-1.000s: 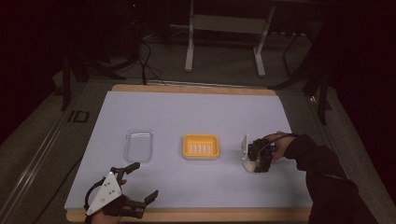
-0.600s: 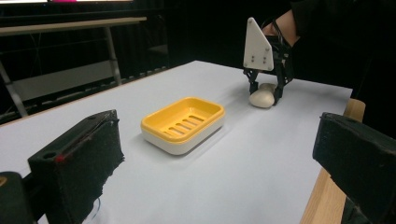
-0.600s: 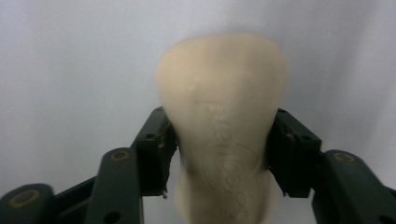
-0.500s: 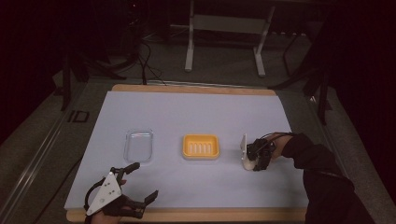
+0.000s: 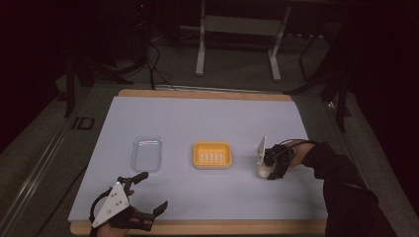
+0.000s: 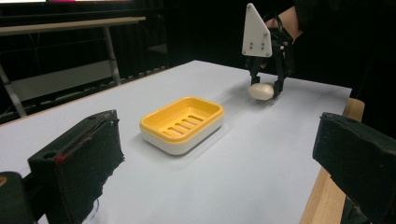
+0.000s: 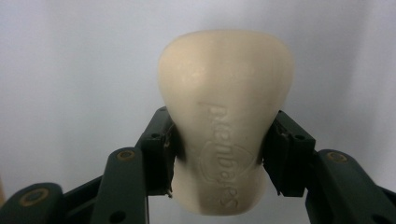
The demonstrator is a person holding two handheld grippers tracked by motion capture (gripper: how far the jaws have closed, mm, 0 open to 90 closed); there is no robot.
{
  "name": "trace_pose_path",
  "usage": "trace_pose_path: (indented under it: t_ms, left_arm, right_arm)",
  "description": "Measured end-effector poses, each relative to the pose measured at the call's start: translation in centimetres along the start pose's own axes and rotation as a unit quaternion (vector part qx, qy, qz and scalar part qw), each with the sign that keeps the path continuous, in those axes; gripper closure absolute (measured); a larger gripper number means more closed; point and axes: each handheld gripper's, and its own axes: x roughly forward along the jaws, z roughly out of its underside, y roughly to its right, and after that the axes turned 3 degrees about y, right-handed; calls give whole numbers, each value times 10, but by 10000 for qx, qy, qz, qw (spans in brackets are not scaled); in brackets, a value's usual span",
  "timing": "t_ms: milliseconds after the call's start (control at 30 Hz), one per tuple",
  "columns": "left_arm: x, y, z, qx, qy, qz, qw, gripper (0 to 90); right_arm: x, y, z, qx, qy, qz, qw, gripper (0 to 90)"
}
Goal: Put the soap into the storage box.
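Note:
A cream bar of soap (image 7: pixel 226 93) with embossed lettering lies on the white table cover, right of centre (image 5: pixel 264 172). My right gripper (image 5: pixel 269 170) points down on it, its two pads pressed against the bar's sides (image 7: pixel 159 154). The left gripper view shows the same grip from across the table, with the soap (image 6: pixel 260 91) resting on the cover. A yellow soap dish (image 5: pixel 212 155) with a slotted floor sits at the middle, empty (image 6: pixel 183 122). My left gripper (image 5: pixel 153 190) rests near the front left edge, jaws wide apart with nothing between them (image 6: pixel 217 186).
A clear plastic tray (image 5: pixel 147 153) lies left of the soap dish. The white cover (image 5: pixel 197 118) lies on a wooden tabletop whose edge runs along the front (image 5: pixel 222 228). Beyond the far edge stand a metal frame (image 5: pixel 237 29) and cables on the floor.
The right gripper has settled slightly lower and left onto the soap. The left gripper, dish and tray have not moved.

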Motion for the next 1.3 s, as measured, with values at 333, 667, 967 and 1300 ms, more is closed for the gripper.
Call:
trace_pose_path:
  t_ms: [333, 667, 967, 1300]
  left_arm:
    - [0, 0, 0, 8, -13, 14, 10000, 15]
    - [0, 0, 0, -15, -6, 32, 10000, 15]
    - [0, 1, 0, 3, -29, 40, 10000, 15]
    - [1, 1, 0, 7, -58, 60, 10000, 15]
  right_arm:
    - [-23, -1, -5, 16, 332, 158, 9993, 497]
    - [-39, 3, -12, 131, 429, 202, 9988, 497]
    - [-52, 4, -20, 120, 440, 303, 9985, 497]
    - [-70, 5, -28, 107, 403, 414, 9983, 497]
